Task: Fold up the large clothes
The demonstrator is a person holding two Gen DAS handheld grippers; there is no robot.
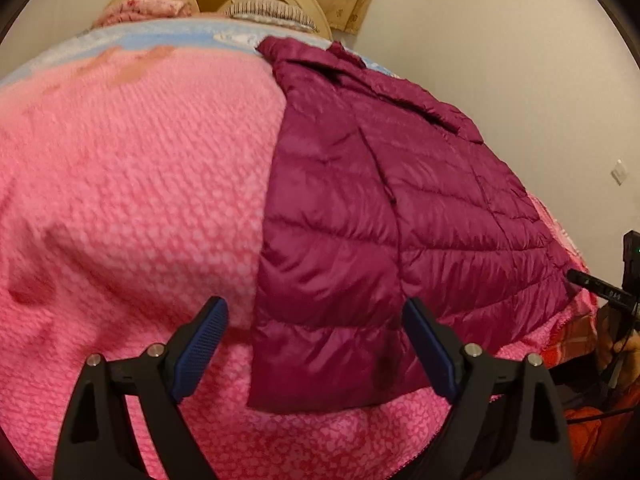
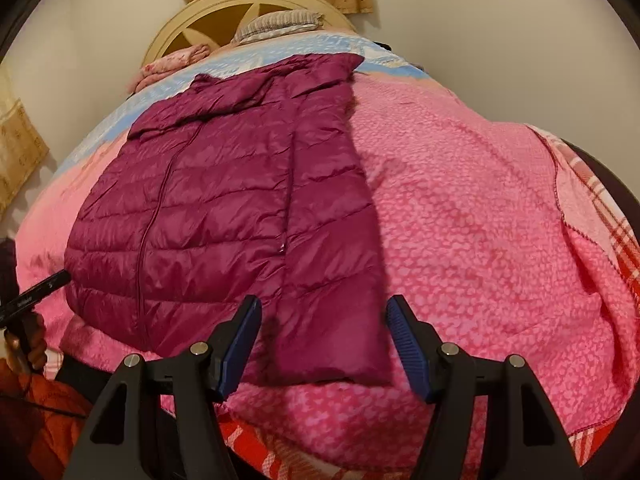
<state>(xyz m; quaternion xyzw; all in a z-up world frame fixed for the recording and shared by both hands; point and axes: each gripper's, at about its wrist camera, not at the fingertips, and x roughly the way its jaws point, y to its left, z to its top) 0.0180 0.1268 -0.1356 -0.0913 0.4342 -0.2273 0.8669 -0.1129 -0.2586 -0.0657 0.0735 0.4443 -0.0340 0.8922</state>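
Observation:
A maroon quilted puffer jacket [image 1: 360,220] lies flat on a pink blanket [image 1: 132,184], one side folded lengthwise over the body. In the right wrist view the jacket [image 2: 224,216] fills the middle left, hem nearest me. My left gripper [image 1: 316,324] is open and empty, hovering over the jacket's near hem corner. My right gripper [image 2: 324,320] is open and empty above the folded panel's hem. The other gripper's black tip [image 1: 600,286] shows at the jacket's right edge, and at the left [image 2: 36,294] in the right wrist view.
The pink blanket [image 2: 480,232] covers a bed with a cream headboard [image 2: 224,12] and pillows [image 2: 276,24] at the far end. A plaid sheet [image 2: 612,216] shows at the right edge. Orange cloth [image 2: 36,408] lies low left. Walls surround the bed.

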